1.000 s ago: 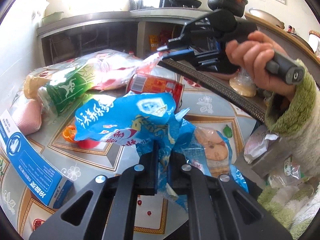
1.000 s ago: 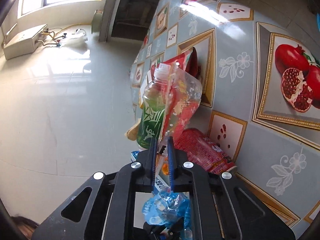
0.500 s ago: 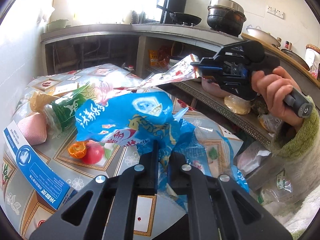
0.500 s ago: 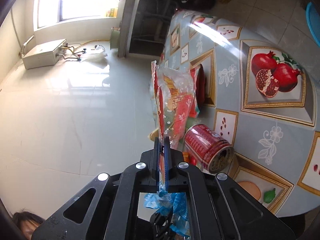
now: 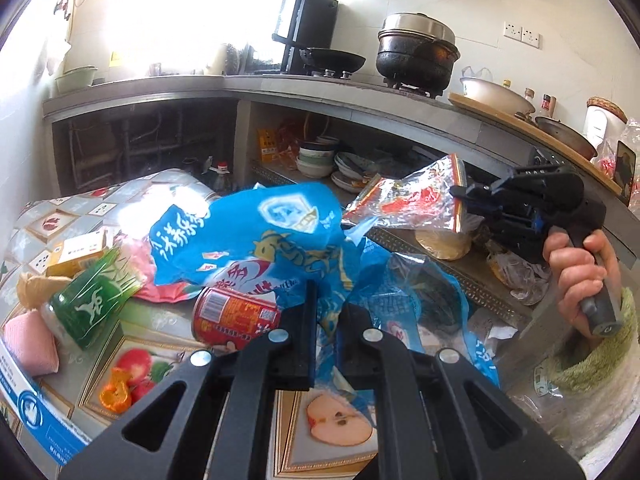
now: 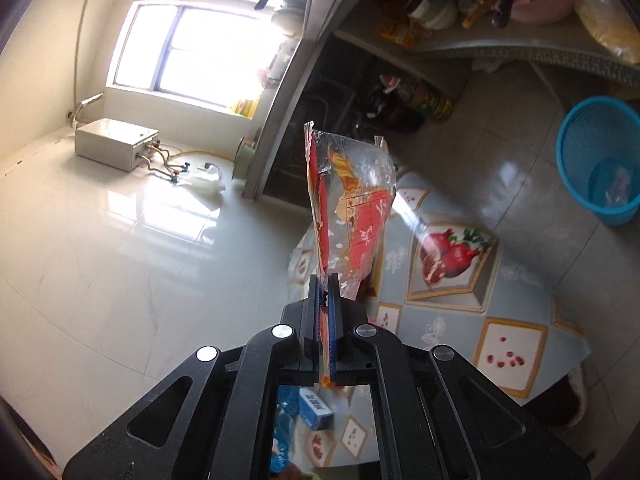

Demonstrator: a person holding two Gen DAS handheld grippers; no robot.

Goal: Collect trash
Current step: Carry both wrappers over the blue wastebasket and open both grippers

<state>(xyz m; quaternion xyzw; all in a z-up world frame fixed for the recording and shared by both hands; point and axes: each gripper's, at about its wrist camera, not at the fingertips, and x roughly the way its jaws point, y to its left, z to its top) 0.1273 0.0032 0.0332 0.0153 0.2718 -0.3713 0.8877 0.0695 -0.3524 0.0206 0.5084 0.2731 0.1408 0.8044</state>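
The left claw (image 5: 323,312) is pinching a blue bag (image 5: 256,240), which is lifted above the bench (image 5: 168,320). The right claw (image 6: 325,292) is pressed together on a clear red bag (image 6: 352,204); from the left wrist view that bag (image 5: 404,200) hangs in the air to the right, well clear of the bench, with a hand (image 5: 580,272) on the handle. On the bench near the left edge lie a red can (image 5: 234,316), a green bottle (image 5: 92,300) and a blue box (image 5: 36,412). A blue basket (image 6: 600,160) stands on the floor at the far right.
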